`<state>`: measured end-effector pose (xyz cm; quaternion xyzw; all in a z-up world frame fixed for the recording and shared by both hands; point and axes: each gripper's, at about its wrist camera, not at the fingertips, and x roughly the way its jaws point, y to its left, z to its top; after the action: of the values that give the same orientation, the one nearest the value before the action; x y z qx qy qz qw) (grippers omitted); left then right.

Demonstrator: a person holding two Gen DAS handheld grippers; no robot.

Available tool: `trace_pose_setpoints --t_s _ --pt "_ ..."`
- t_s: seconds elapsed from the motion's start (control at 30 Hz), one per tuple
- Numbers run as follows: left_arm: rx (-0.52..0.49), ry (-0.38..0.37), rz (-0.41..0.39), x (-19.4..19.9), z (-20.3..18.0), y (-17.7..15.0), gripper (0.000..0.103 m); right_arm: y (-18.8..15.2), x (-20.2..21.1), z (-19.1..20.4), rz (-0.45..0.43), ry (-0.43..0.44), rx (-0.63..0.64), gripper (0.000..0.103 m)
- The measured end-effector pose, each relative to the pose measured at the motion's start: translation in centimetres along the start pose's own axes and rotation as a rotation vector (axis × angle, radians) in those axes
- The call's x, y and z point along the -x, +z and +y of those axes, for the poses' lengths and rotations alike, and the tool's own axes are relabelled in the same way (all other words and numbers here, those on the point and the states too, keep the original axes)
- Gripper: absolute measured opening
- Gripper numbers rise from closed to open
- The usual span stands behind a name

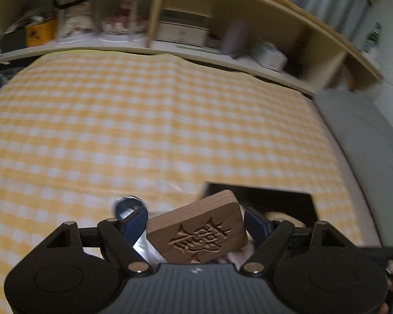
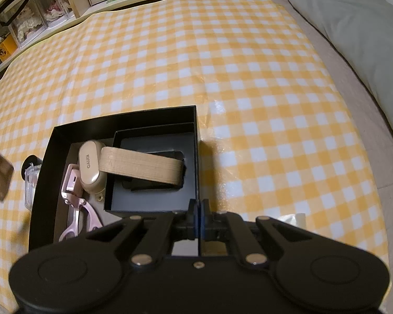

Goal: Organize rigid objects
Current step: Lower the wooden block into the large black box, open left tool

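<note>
On the yellow checked cloth (image 2: pixel 222 65), the left gripper (image 1: pixel 196 225) pinches a carved wooden block (image 1: pixel 197 231) (mid-carry, I judge); next, lower it into the black box (image 2: pixel 47 162), whose wall the pressed-together right gripper (image 2: pixel 198 214) clamps.

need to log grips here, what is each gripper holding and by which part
The left gripper holds the carved wooden block by its two short ends. The right gripper has its jaws shut on the right wall of the black box.

Dim, motion-blurred left view; fisheye bending
</note>
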<state>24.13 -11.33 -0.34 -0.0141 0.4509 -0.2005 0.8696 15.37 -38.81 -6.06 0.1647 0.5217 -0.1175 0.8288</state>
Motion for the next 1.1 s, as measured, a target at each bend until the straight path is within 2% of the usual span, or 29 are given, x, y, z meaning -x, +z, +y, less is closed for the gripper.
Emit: trace_pose_setpoints --t_s 0.2,0.33,0.6,0.87,1.0,1.07,1.1 --pt "-0.121 -0.090 0.066 -0.7 -4.4 -2.6 0.080 -0.1 -0.1 0.0 -0.001 0.000 -0.001 0.003" --pt "-0.225 -0.101 0.110 -2.3 -6.5 -4.4 0.080 -0.1 -0.1 0.1 -0.004 -0.003 0.000 0.003" --pt "-0.289 -0.147 0.139 -4.6 -8.8 -5.4 0.080 -0.1 0.0 0.0 -0.005 -0.004 0.001 0.003" --pt "-0.405 -0.161 0.188 -6.7 -11.1 -6.3 0.081 -0.2 0.0 -0.2 -0.008 -0.007 0.004 0.003" --pt "-0.409 -0.190 0.208 -7.9 -11.4 -6.8 0.081 -0.1 -0.3 0.2 -0.008 -0.009 0.005 0.003" --pt "-0.386 -0.238 0.203 -8.3 -11.1 -6.9 0.081 -0.2 -0.1 0.1 -0.008 -0.008 0.005 0.003" --pt "-0.371 -0.253 0.199 -8.5 -11.0 -6.9 0.087 -0.1 -0.4 0.3 -0.007 -0.007 0.003 0.003"
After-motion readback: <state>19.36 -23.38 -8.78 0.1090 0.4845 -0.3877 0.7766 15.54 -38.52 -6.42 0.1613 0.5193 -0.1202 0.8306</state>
